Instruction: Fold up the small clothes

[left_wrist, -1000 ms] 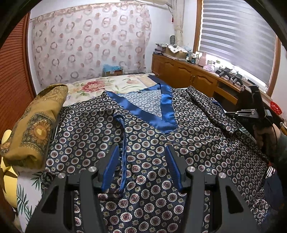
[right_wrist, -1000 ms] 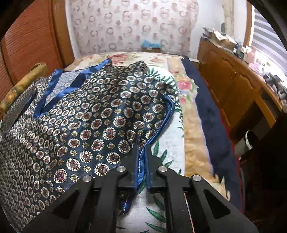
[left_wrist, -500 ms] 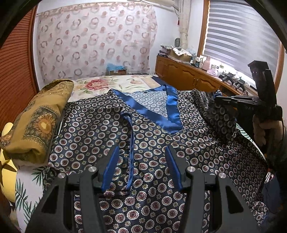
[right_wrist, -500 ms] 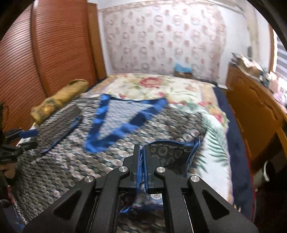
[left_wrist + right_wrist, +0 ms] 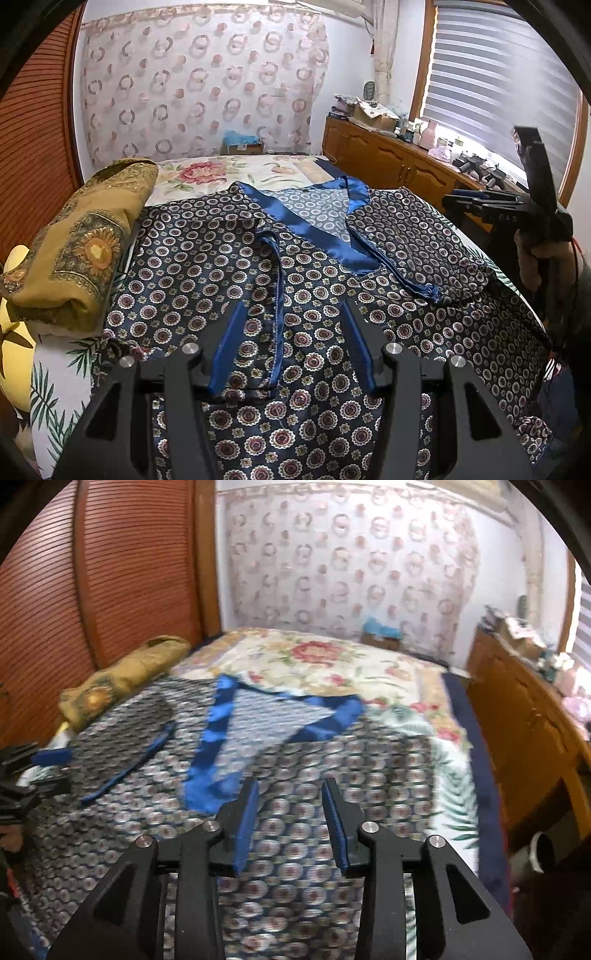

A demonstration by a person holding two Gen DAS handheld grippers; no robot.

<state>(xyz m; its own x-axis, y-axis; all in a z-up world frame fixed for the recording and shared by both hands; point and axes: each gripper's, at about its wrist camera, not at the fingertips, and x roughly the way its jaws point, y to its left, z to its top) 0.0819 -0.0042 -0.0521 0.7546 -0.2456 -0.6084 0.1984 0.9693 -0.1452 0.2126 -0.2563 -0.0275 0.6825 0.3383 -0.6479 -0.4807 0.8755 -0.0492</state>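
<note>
A navy patterned top (image 5: 207,280) with a blue satin collar (image 5: 314,236) lies spread on the bed. Both sleeves lie folded inward over its body, one blue cuff (image 5: 277,295) on the left and one (image 5: 428,291) on the right. My left gripper (image 5: 291,314) hovers open just above the left cuff, gripping nothing. In the right wrist view my right gripper (image 5: 290,790) hangs over the blurred top (image 5: 332,760); its jaws are opening with nothing between them. It also shows at the right edge of the left wrist view, right gripper (image 5: 454,199) held by a hand (image 5: 543,254).
A folded mustard cloth (image 5: 81,240) lies at the bed's left edge over a yellow pillow (image 5: 14,343). The floral bedspread (image 5: 207,173) shows beyond the top. A wooden cabinet (image 5: 388,162) with clutter runs along the right under the window. A slatted wooden door (image 5: 110,572) stands at the left.
The right gripper carried the right sleeve up and inward over the top, then let go and opened. The sleeve now lies folded on the body. The left gripper stayed put.
</note>
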